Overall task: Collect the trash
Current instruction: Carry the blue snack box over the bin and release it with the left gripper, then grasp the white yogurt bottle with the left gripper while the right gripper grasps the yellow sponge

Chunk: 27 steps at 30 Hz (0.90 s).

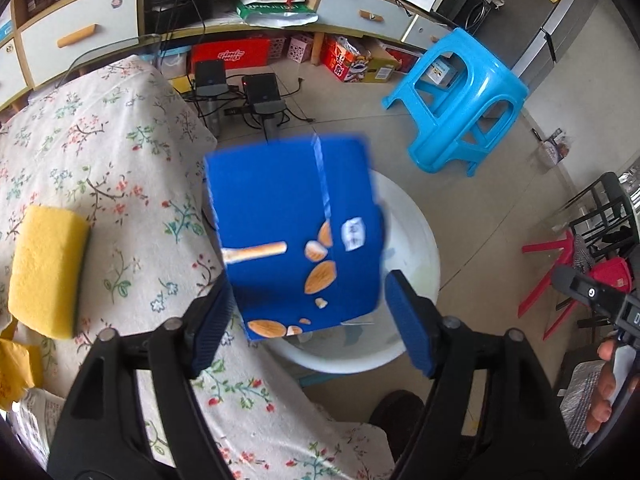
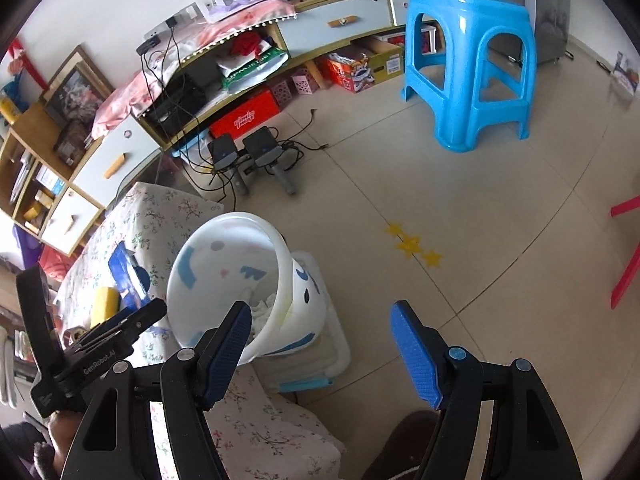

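A table draped in a cream floral cloth (image 1: 120, 168) fills the left of the left wrist view, and a pale tiled floor (image 2: 460, 200) spreads to the right. On the far right of that floor stands a bright blue plastic stool (image 2: 468, 68), well apart from the table. Just beside the table's right edge sits a white round plastic bin (image 2: 240, 280) with pale blue and pink cartoon markings, resting on a clear lidded storage box (image 2: 320, 360); white crumpled paper (image 2: 264, 306) lies inside the bin.

The blue snack box (image 1: 296, 236), printed with almonds and a biscuit stick, hangs blurred between the fingers of the left gripper (image 1: 312, 316), over the bin's white rim (image 1: 420, 240). The gripper's jaws stand wide; the left pad sits just beside the box's near left corner, the right pad is clearly apart from its right edge, and whether the left pad touches the box cannot be told. In the right wrist view the box appears as a blue sliver over the table's cloth, to the left of the bin, above the black body of the left gripper.

The right gripper (image 2: 320, 344) is spread wide with nothing between its blue ribbed pads (image 2: 416, 356), hanging over the floor just right of the bin.

A yellow rectangular sponge (image 1: 46, 272) with a dark green backing lies on the cloth, well left of the box.
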{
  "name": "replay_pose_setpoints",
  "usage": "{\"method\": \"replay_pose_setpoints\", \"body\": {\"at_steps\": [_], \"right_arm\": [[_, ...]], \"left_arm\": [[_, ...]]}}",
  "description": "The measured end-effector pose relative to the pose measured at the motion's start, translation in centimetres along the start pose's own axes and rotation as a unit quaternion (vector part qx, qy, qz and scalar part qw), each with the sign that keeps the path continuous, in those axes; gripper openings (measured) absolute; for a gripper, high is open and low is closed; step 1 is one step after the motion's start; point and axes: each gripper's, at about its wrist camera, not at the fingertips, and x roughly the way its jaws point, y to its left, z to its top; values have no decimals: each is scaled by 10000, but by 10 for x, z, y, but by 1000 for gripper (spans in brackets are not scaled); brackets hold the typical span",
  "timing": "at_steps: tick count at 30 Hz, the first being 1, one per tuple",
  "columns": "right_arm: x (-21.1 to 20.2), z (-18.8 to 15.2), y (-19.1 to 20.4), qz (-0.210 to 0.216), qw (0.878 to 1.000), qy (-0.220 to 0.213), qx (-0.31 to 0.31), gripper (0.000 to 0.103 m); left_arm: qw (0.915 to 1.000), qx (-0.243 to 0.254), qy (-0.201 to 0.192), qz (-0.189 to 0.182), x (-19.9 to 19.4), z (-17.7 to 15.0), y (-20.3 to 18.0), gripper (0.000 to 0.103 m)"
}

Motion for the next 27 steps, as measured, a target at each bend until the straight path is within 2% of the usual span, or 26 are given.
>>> {"method": "replay_pose_setpoints", "body": {"at_steps": [2, 10, 13, 16, 18, 22, 27], "right_arm": [[-1, 1, 2, 3, 10000, -16, -23, 74], [-6, 0, 23, 20, 9997, -116, -217, 75], [-9, -2, 34, 16, 9992, -159, -353, 75], [-13, -5, 47, 39, 9987, -184, -470, 78], [-15, -8, 58, 85, 9983, -194, -551, 82], [-19, -15, 82, 164, 9966, -228, -771, 84], [-20, -30, 120, 375, 9939, -167, -1024, 85]], "left_arm": [[10000, 32, -52, 34, -1, 1, -1, 85], [9994, 101, -78, 322, -23, -6, 10, 87], [9989, 114, -191, 409, -42, -12, 19, 94], [9984, 68, -279, 485, -59, -19, 30, 96], [9978, 29, -339, 560, -74, -26, 40, 102], [9964, 68, -403, 742, -96, -40, 56, 102], [9945, -175, -427, 945, -126, -59, 93, 102]]}}
